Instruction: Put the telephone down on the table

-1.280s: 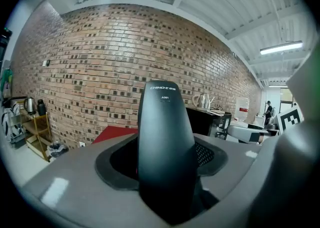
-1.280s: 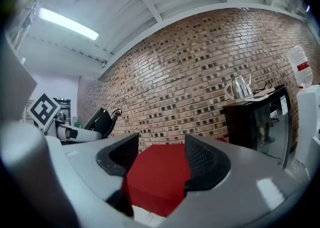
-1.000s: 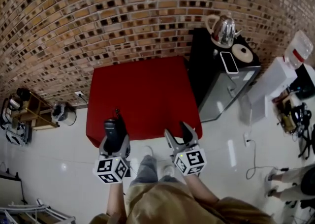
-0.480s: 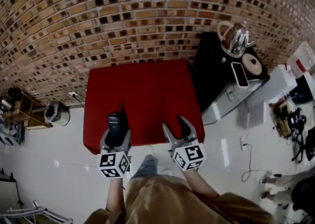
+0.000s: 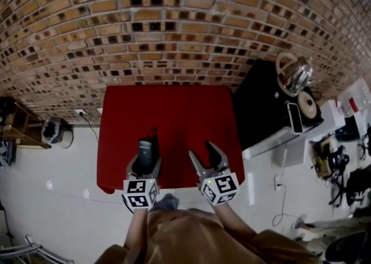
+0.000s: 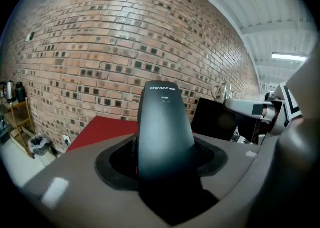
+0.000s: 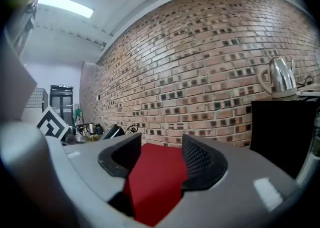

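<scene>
Logged a red table (image 5: 168, 112) set against a brick wall (image 5: 174, 25) at 12 o'clock, on a pale tiled floor (image 5: 64, 199). Found the left gripper (image 5: 146, 163) over the table's near edge at about 7 o'clock, with jaws clamped on a black cordless telephone (image 5: 145, 149). Gripped at its lower end, with top and stub antenna (image 5: 155, 135) aimed toward the wall and print "CHINO-E" legible near the top in the left gripper view. Could not judge from any view whether the handset touches the red surface. Found the right gripper (image 5: 206, 157) just beside, at about 5 o'clock of the table, with jaws parted and only red tabletop showing between the ribbed pads (image 7: 200, 159). Noted at 3 o'clock of the table a black cabinet (image 5: 261, 106), close against the table's side. Noted on top of it, toward 2 o'clock, a steel kettle (image 5: 294, 74), then a round wooden disc (image 5: 307, 105) and a smartphone (image 5: 294, 116) lying flat. Noted at 9 o'clock a wall socket (image 5: 79, 112) low on the brick, a waste bin (image 5: 52, 130) on the floor beside it, and a wooden shelf unit (image 5: 14, 126) at the frame edge. Recorded a lit ceiling strip lamp (image 7: 65, 5) overhead in the right gripper view, with white beams alongside.
</scene>
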The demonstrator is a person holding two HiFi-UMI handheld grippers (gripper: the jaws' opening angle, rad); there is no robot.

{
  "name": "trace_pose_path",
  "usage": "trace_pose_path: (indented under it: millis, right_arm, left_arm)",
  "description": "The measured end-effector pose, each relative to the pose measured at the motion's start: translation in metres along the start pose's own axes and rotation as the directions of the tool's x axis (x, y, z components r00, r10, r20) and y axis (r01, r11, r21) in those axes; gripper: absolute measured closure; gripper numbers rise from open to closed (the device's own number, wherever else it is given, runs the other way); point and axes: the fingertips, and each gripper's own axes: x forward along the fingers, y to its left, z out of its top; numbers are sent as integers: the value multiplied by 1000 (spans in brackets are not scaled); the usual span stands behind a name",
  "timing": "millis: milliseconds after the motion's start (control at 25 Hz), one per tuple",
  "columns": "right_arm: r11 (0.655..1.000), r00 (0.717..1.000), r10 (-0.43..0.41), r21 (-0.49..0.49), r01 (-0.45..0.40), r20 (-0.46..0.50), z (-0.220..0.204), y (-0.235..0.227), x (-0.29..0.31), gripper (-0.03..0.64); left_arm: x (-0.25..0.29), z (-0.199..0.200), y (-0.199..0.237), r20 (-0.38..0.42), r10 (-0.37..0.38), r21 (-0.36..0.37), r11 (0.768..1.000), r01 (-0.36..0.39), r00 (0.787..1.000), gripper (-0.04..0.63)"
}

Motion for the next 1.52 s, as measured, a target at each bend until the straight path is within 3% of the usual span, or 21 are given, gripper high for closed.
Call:
trace_pose_path:
  millis: [440, 840, 1040, 1200, 1360, 1520]
  right_arm:
    - [1000, 991, -25, 2, 26, -130, -32, -3, 39, 373]
    - [990, 990, -139, 27, 140, -39, -3, -88, 83, 373]
    - [988, 989, -138, 68, 141, -47, 1, -109, 90, 376]
    - [985, 986, -151, 70, 156, -73, 2, -127, 82, 376]
    - [979, 979, -180, 81, 187, -93, -1, -148, 73, 376]
    - [979, 980, -172, 91, 181, -100, -4, -156, 71, 376]
  left_arm:
    - [103, -40, 55, -199, -35, 5, 999, 36, 979, 316]
    - [282, -8, 89, -342, -12, -85, 996, -18, 940, 314]
    - [348, -16, 104, -421, 3, -165, 983, -80, 907, 314]
    - [377, -29, 127, -478, 135, -58, 981, -184, 868, 313]
    - [391, -63, 109, -545, 56, -143, 977, -159, 837, 310]
    - [392, -70, 112, -558, 79, -126, 976, -178, 826, 308]
